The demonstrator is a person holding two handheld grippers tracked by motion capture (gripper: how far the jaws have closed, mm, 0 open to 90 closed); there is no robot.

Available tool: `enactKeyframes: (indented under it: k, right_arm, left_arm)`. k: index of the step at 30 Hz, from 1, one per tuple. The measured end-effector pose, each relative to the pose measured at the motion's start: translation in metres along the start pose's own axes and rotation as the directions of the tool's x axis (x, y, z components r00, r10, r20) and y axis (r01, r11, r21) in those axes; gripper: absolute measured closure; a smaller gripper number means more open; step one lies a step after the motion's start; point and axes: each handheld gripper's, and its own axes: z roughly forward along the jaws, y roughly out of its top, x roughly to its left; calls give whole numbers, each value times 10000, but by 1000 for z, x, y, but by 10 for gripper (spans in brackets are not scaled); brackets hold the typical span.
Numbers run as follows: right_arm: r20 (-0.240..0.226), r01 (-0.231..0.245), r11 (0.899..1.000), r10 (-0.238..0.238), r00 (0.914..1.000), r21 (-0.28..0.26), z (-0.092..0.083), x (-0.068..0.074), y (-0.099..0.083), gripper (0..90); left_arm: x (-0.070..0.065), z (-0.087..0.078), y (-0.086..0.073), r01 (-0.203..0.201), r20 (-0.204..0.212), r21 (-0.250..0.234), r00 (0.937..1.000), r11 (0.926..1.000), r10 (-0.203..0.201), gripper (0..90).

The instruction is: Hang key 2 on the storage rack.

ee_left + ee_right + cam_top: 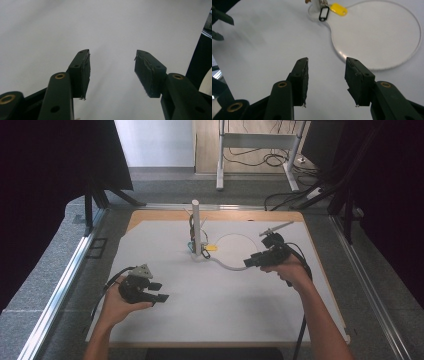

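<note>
A white upright post [196, 227] stands at the back middle of the white board [220, 315]. At its base lie a yellow tag [338, 9] and a black tag [324, 13]. A thin white cord runs from the post's base and forms a loop [415, 47] on the board to the right of the post. My right gripper [326, 62] is open with nothing between its jaws; it points left just in front of the loop's near edge [235, 267]. My left gripper [111, 58] is open and empty above bare board, at the front left in the high view [159, 291].
The board's wooden edge [165, 214] shows at the back. Metal rails [65, 280] run along the left and right sides. Desk legs [220, 165] and floor cables [260, 157] lie beyond the table. Dark curtains [50, 165] hang at both sides.
</note>
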Motion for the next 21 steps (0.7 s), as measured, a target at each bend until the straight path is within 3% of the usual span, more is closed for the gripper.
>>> enactKeyframes:
  k: [5, 10, 17, 21]
  right_arm:
    - [756, 27, 10000, -25, 9971, -30, 3, -1, -40, 517]
    - [679, -178, 9997, 189, 9975, -165, 16, -3, -75, 520]
    - [732, -241, 9996, 254, 9970, -178, 19, -7, -86, 497]
    - [1416, -486, 9982, 531, 9885, -353, 19, -15, -98, 448]
  left_arm:
    - [-1, 2, 0, -10, -18, 146, 10000, 9999, 10, 468]
    - [-1, 1, -1, 9, -68, 156, 10000, 9999, -7, 467]
    - [-1, 2, -1, 25, -53, 175, 10000, 9998, -24, 465]
    - [-1, 1, -1, -12, -45, 215, 10000, 9998, 13, 462]
